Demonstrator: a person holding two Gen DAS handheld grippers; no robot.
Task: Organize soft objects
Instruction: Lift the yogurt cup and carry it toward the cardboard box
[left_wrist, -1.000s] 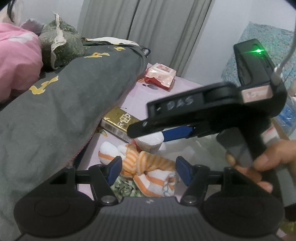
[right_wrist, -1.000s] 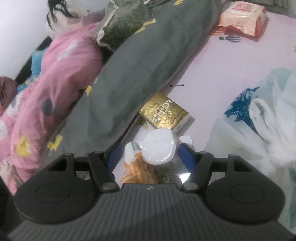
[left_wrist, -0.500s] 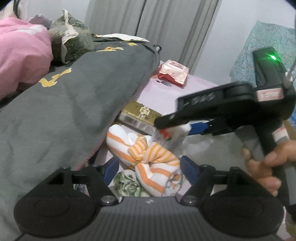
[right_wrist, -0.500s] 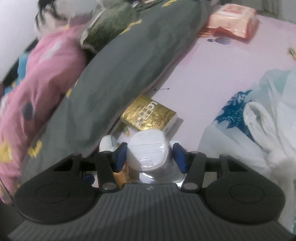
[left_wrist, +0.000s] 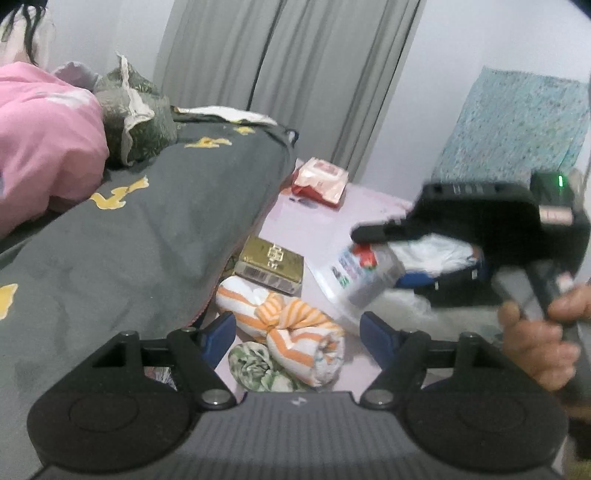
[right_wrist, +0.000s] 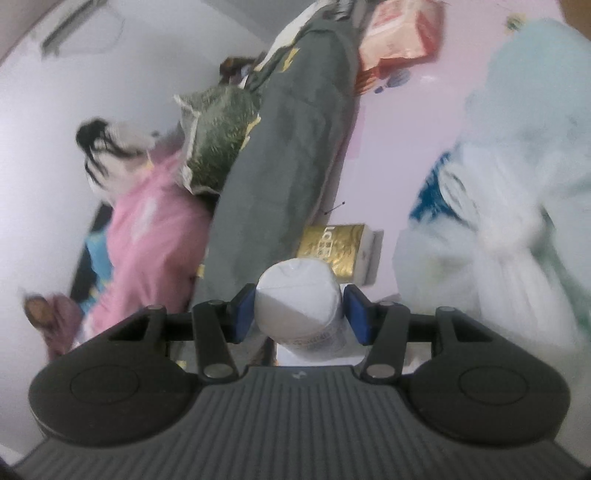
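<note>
Your right gripper (right_wrist: 299, 312) held a white wrapped pack (right_wrist: 301, 295), blue pads (right_wrist: 356, 314) pressed against both its sides, end face toward the camera. In the left wrist view that same pack (left_wrist: 369, 275) was up off the pink sheet (left_wrist: 321, 229), tilted, printed label showing, your hand (left_wrist: 535, 339) wrapped on the handle. Motion blur there, so label details unreadable.

Your left gripper (left_wrist: 297, 334) stood wide, nothing between the pads. It hovered over the orange-striped towel bundle (left_wrist: 291, 328), which lay on the sheet with a green floral cloth (left_wrist: 258, 367) touching its near side. Cannot tell if the fingers touched either one.

Gold box (left_wrist: 271, 264) sat just beyond the towel bundle, against the edge of the grey blanket (left_wrist: 147, 236). Red-and-white wipes packet (left_wrist: 321, 181) lay farther back near the curtain (left_wrist: 295, 74). Pink quilt (left_wrist: 44, 140) and a green pillow (left_wrist: 136, 125) sat on the blanket's far left.

Right wrist view also showed a pale plastic bag (right_wrist: 517, 192) to the right of the held pack, blurred.
</note>
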